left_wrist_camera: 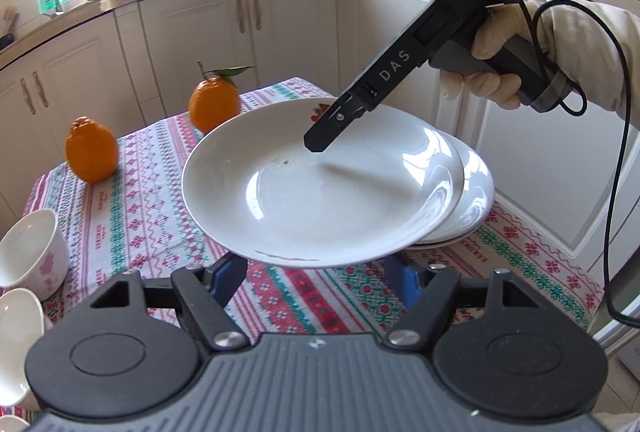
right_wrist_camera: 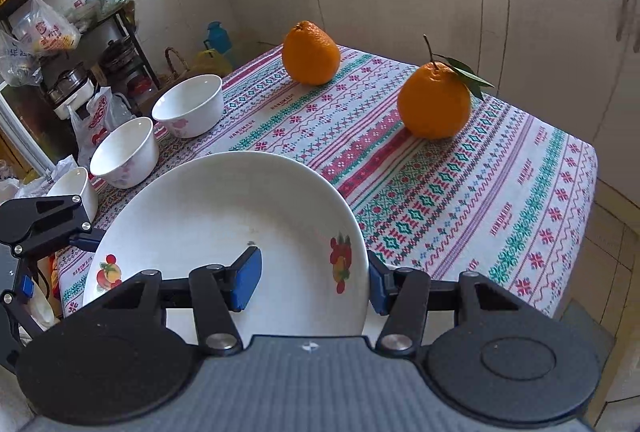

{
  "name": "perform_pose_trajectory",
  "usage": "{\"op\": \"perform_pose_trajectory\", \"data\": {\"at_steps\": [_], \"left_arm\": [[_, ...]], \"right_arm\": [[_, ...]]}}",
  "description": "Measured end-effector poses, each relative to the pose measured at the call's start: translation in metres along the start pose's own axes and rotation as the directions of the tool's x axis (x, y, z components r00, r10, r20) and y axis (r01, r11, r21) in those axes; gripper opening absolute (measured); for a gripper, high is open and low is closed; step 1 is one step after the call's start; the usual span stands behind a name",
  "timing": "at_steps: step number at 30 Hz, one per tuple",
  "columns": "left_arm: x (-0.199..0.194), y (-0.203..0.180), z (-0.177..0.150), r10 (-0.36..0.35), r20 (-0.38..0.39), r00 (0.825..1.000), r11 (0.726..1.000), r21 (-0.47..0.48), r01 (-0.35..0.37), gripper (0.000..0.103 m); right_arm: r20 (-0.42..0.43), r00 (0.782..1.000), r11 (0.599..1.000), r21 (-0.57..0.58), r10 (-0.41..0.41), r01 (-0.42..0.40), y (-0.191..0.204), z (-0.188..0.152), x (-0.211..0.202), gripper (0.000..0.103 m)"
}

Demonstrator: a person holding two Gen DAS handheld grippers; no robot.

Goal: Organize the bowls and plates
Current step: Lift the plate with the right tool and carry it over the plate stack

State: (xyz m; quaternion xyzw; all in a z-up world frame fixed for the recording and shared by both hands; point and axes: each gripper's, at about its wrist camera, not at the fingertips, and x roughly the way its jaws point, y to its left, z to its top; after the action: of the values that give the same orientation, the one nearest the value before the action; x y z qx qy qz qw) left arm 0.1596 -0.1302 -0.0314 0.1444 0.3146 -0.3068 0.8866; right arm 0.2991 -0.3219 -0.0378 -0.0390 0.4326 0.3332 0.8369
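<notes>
A white plate (right_wrist_camera: 224, 216) with fruit prints hangs tilted over the table, and my right gripper (right_wrist_camera: 314, 284) is shut on its near rim, one blue pad on the inside and one outside. In the left wrist view the same plate (left_wrist_camera: 320, 191) partly covers a stack of white plates (left_wrist_camera: 476, 187) on the tablecloth, with the right gripper's finger (left_wrist_camera: 320, 139) on its far rim. My left gripper (left_wrist_camera: 316, 266) is open just under the plate's near edge, holding nothing. Three white bowls (right_wrist_camera: 188, 103) (right_wrist_camera: 126, 151) (right_wrist_camera: 74, 187) stand along the table's left edge.
Two oranges (right_wrist_camera: 312, 51) (right_wrist_camera: 434, 103) sit at the far side of the patterned tablecloth (right_wrist_camera: 480, 191). A gloved hand (left_wrist_camera: 492, 63) holds the right gripper, its cable hanging down. Kitchen cabinets (left_wrist_camera: 248, 23) surround the table, and a cluttered shelf (right_wrist_camera: 60, 11) stands at left.
</notes>
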Motion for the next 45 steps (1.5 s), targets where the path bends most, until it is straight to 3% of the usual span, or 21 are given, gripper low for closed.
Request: {"op": "perform_pose_trajectory", "data": {"at_steps": [12,45], "left_arm": [[0.023,-0.021,0.006,-0.104,-0.034,0.994,0.993,0.059,0.106,0.075],[0.045,-0.03,0.013,-0.162,-0.069,0.984,0.983,0.076,0.167,0.077]], "right_arm": [[0.024,0.998,0.993,0.099,-0.066,0.063,-0.021,-0.044,-0.026,0.06],[0.016,0.993,0.974,0.194,-0.119,0.114,-0.041,-0.089,-0.04,0.061]]}}
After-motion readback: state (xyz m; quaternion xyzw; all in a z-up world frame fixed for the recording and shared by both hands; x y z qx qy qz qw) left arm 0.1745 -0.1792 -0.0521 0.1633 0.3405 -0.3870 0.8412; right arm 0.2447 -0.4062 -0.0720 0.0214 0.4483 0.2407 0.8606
